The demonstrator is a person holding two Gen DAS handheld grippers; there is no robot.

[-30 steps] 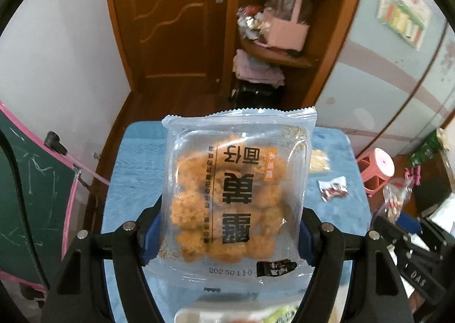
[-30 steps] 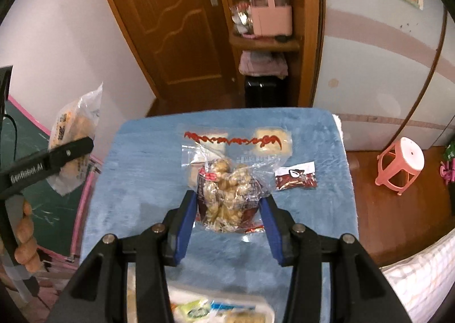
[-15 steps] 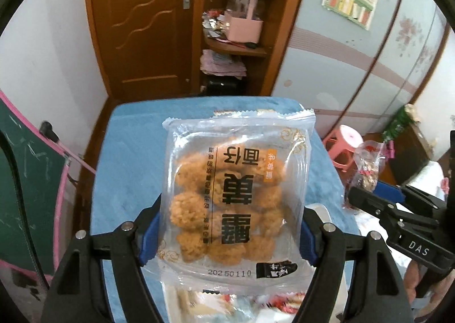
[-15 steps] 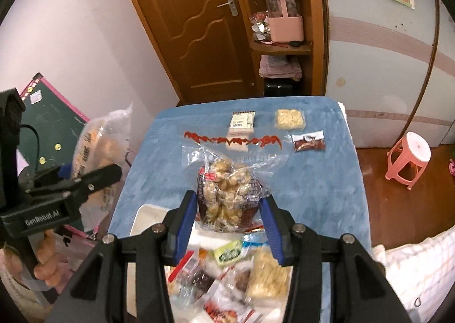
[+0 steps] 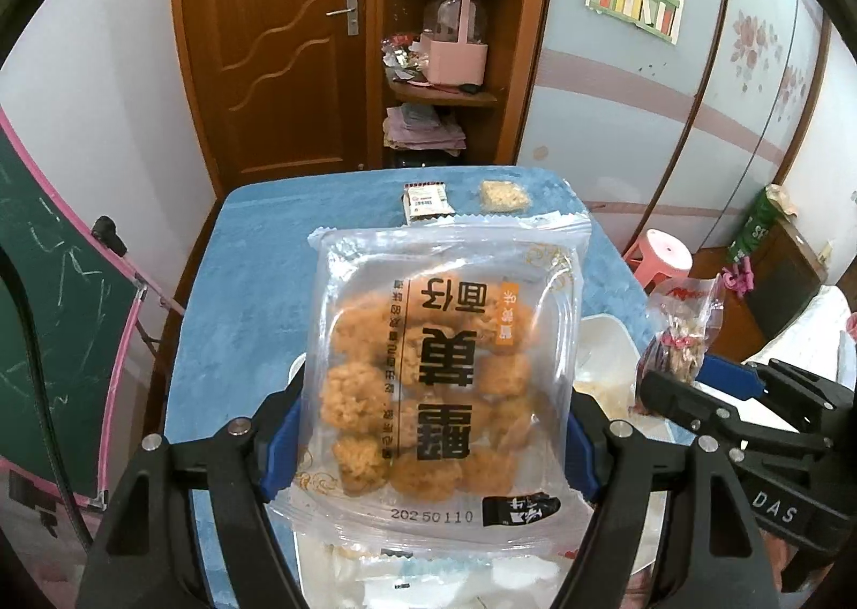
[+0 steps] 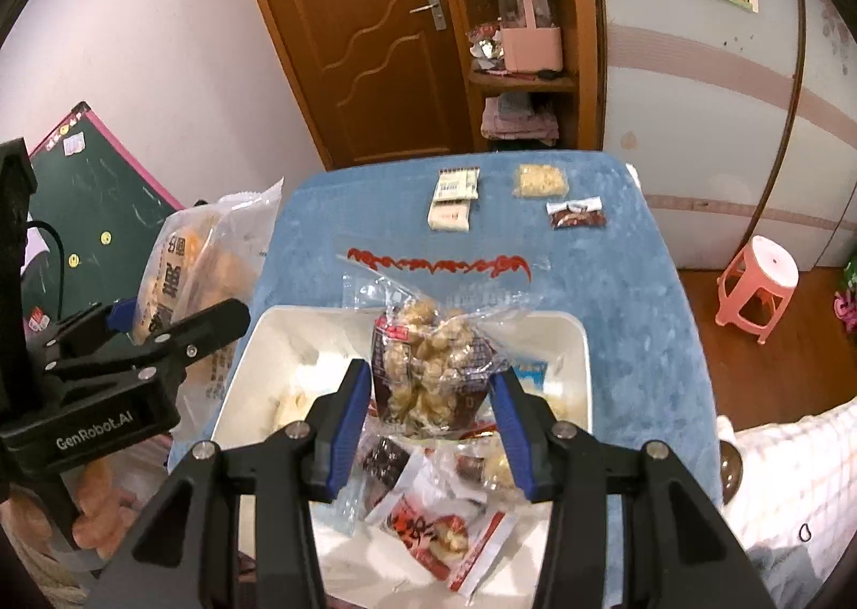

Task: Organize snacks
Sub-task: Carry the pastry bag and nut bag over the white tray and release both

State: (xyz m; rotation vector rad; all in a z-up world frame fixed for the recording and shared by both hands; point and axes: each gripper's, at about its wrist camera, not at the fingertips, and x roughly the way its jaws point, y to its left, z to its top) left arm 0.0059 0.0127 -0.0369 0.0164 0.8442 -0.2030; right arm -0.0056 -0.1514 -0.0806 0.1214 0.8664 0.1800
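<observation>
My left gripper [image 5: 431, 435] is shut on a large clear pack of golden fried snack balls [image 5: 439, 373], held upright above the near end of the blue table [image 5: 257, 298]. My right gripper [image 6: 431, 411] is shut on a small clear bag of nuts [image 6: 428, 373], hanging over a white bin [image 6: 581, 341] that holds several snack packets [image 6: 444, 528]. In the right wrist view the left gripper [image 6: 179, 311] and its pack [image 6: 182, 266] sit just left of the bin. The left wrist view shows the right gripper [image 5: 691, 378] with its bag [image 5: 680, 336] at the right.
At the table's far end lie two white sachets [image 6: 452, 199], a yellow pack [image 6: 540, 180] and a dark red packet [image 6: 576, 213]. A green chalkboard [image 5: 48, 314] leans left of the table. A pink stool [image 6: 760, 282] stands to the right. Behind are a wooden door and shelves.
Both grippers have pulled back toward the near end of the table with their packs. The white bin with its packets has come into view beneath them.
</observation>
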